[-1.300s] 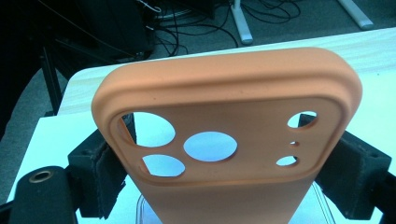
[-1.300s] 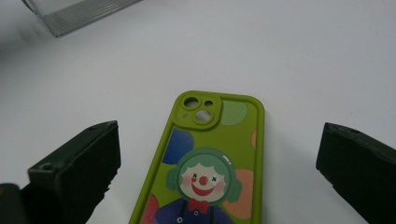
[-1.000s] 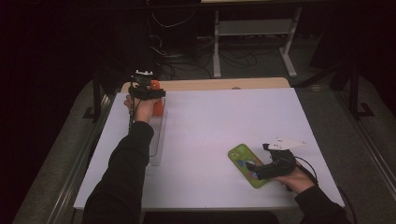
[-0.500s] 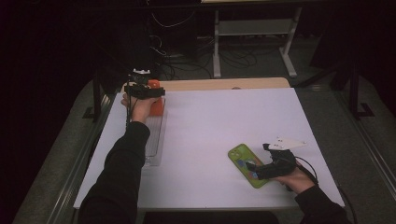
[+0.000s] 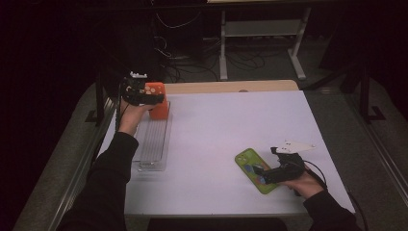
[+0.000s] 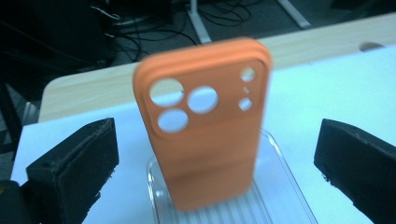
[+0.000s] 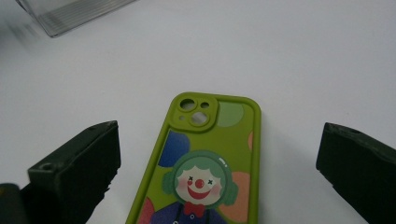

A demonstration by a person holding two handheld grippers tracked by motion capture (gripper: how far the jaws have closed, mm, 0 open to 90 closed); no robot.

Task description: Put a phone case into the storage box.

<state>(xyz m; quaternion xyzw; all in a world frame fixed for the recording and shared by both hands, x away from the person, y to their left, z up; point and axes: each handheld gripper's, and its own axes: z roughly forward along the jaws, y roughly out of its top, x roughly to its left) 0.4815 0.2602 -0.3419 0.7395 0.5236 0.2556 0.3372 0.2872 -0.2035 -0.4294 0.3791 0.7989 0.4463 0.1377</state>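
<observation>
An orange phone case [image 5: 159,102] [image 6: 205,135] stands upright at the far end of a clear ribbed tray [image 5: 154,144] [image 6: 285,200] at the table's left. My left gripper [image 5: 146,96] [image 6: 217,144] is just left of the case. Its jaws have just been opening and now stand wide on either side of the case, touching nothing. A green phone case with a clown picture [image 5: 254,169] [image 7: 210,158] lies flat near the front right. My right gripper [image 5: 265,173] [image 7: 217,149] hovers low over its near end, open, with the case between the jaws and untouched.
The white table top [image 5: 231,125] ends in a wooden strip [image 5: 231,86] at the back. Beyond it, on a dark floor, are a metal stand [image 5: 260,33] and cables. A black frame post [image 5: 98,96] stands beside the table's left edge.
My left gripper has let go of the orange case and drawn back a little to the left and up. The case stays upright in the tray. The right hand has kept still.
</observation>
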